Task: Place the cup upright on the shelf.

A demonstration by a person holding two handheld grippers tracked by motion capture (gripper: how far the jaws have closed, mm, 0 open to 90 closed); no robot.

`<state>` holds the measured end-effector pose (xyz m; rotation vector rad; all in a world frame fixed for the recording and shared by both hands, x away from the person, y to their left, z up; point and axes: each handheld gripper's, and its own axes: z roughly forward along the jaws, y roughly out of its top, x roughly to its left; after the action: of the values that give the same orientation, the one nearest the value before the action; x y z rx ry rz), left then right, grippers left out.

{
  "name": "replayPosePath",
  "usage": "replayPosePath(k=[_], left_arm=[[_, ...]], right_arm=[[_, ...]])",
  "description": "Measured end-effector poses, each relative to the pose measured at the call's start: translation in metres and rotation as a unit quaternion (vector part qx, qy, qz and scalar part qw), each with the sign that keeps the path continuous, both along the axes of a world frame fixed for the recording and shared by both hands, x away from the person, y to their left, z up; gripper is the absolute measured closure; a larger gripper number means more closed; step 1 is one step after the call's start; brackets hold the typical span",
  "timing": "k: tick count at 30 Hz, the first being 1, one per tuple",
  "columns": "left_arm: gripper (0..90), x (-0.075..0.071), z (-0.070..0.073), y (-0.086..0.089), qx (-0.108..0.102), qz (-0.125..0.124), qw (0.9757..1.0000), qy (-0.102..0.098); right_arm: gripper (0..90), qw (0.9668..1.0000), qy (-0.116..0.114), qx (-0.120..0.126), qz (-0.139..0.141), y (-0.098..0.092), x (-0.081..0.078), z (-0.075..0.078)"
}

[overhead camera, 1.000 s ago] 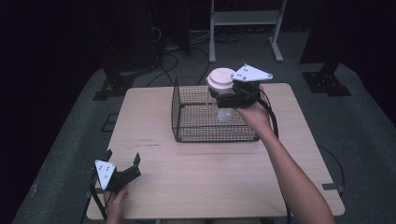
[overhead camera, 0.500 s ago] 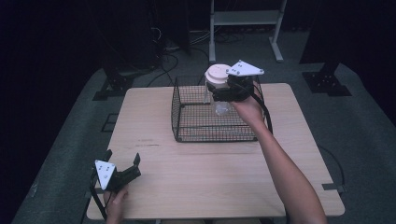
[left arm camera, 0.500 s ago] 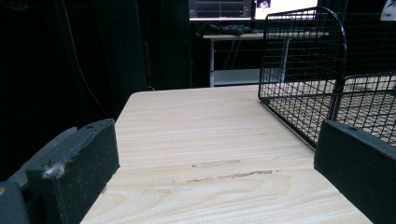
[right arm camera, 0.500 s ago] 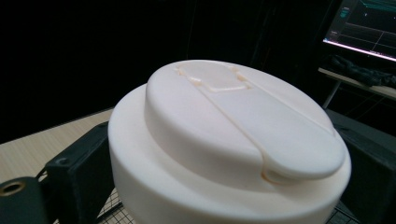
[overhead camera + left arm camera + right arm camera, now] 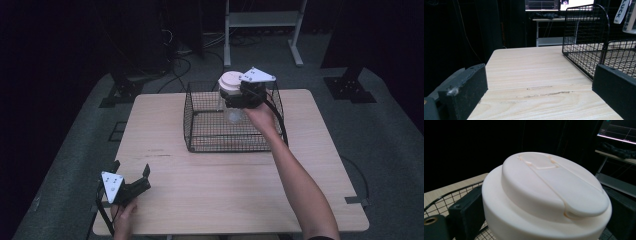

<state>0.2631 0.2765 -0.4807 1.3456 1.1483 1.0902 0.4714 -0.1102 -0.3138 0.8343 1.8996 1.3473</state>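
Note:
A clear jar with a broad white lid [image 5: 230, 81] hangs over the back part of the black wire basket [image 5: 200, 136], its see-through body [image 5: 233, 114] inside the basket's outline. My right gripper [image 5: 239, 98] is shut on the jar just under the lid. In the right gripper view the lid [image 5: 546, 192] sits between the two black fingers [image 5: 466, 212]. My left gripper [image 5: 132, 176] rests at the table's front left corner, open and holding nothing. In the left gripper view, bare wood lies between its jaws [image 5: 539, 87], with the basket [image 5: 584, 32] and the jar [image 5: 630, 17] ahead to the right.
The light wooden table [image 5: 225, 195] has bare room in front of and left of the basket. A white metal rack [image 5: 260, 20] and dark stands are on the floor behind the table. A cable [image 5: 280, 125] trails from the right gripper along the forearm.
The right gripper has carried the jar slightly left and toward the basket's back edge. The left gripper has stayed where it was.

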Motion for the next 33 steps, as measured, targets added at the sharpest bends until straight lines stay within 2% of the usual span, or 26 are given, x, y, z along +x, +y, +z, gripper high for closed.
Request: replayPosePath(k=[14,21,27,33], left_arm=[[0.0,0.000,0.000,0.000,-0.004,0.001,1.0000,-0.001],[0.0,0.000,0.000,0.001,-0.005,0.001,1.0000,-0.002],[0.0,0.000,0.000,0.001,-0.005,0.001,1.0000,-0.001],[0.0,0.000,0.000,0.000,-0.004,0.001,1.0000,-0.001]], right_arm=[[4.2,0.9998,0.019,0.007,-0.004,0.008,0.019,-0.033],[4.2,0.9994,0.033,-0.003,-0.011,0.010,0.028,-0.050],[4.2,0.9988,0.047,-0.007,-0.013,0.010,0.032,-0.057],[4.2,0.9987,0.047,-0.019,-0.005,0.012,0.033,-0.060]])
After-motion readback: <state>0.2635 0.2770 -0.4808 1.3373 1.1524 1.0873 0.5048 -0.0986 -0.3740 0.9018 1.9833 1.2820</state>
